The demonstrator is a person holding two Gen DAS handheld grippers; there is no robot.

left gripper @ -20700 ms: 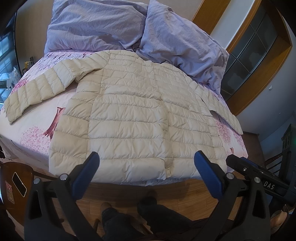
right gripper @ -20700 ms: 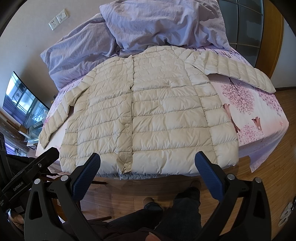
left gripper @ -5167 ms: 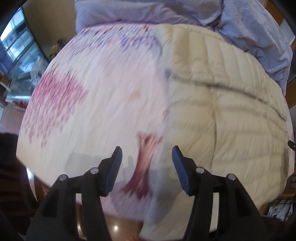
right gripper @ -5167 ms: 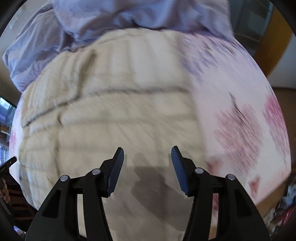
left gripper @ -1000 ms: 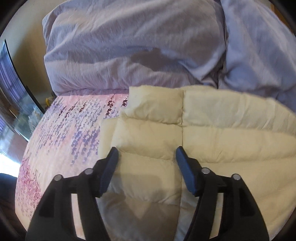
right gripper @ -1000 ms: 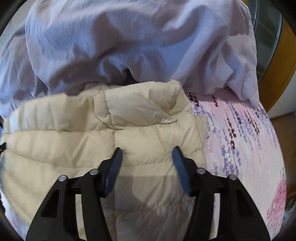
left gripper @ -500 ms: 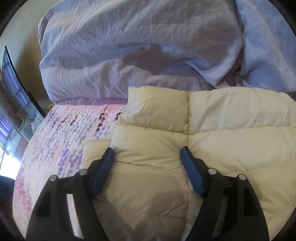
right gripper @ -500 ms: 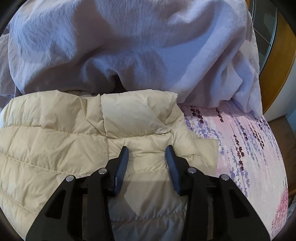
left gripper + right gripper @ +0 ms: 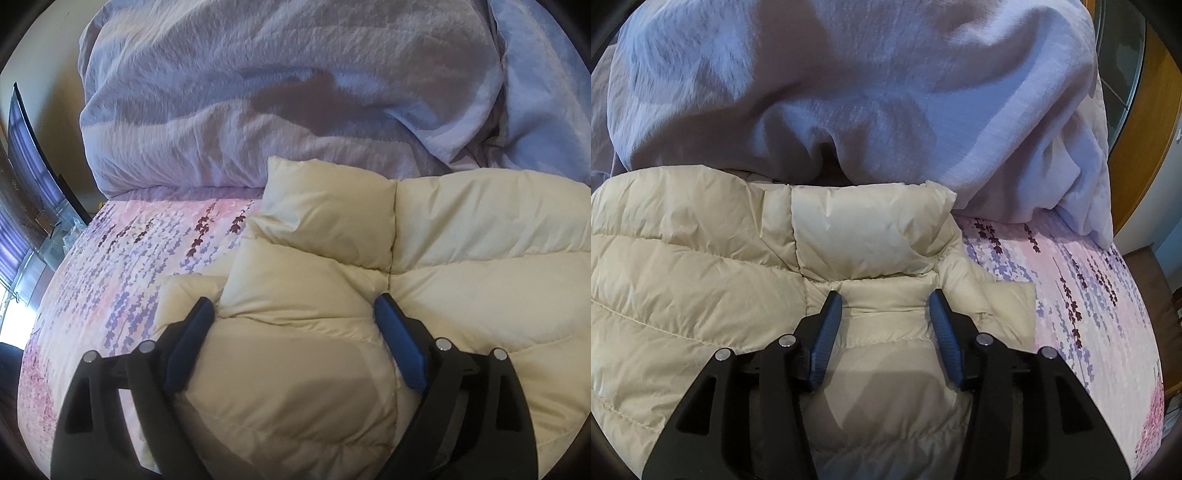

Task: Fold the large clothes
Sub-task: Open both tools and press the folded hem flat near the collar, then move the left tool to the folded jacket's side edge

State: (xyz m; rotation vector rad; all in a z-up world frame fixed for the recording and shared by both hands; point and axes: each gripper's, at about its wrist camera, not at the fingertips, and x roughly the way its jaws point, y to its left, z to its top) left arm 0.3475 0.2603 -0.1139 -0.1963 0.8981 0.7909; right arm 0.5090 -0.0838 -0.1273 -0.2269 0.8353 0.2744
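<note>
Now the left gripper (image 9: 291, 314) has just spread its fingers wide off the cream quilted down jacket (image 9: 424, 295), folded up against the lilac duvet (image 9: 277, 92) at the bed's far end; the right gripper (image 9: 882, 306) sits half-spread, seemingly not pinching. That fold looks delivered.

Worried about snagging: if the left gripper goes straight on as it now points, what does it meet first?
Most likely the cream jacket: the left gripper points down at its folded corner, jaws open astride it. The duvet lies beyond; depth is unclear.
</note>
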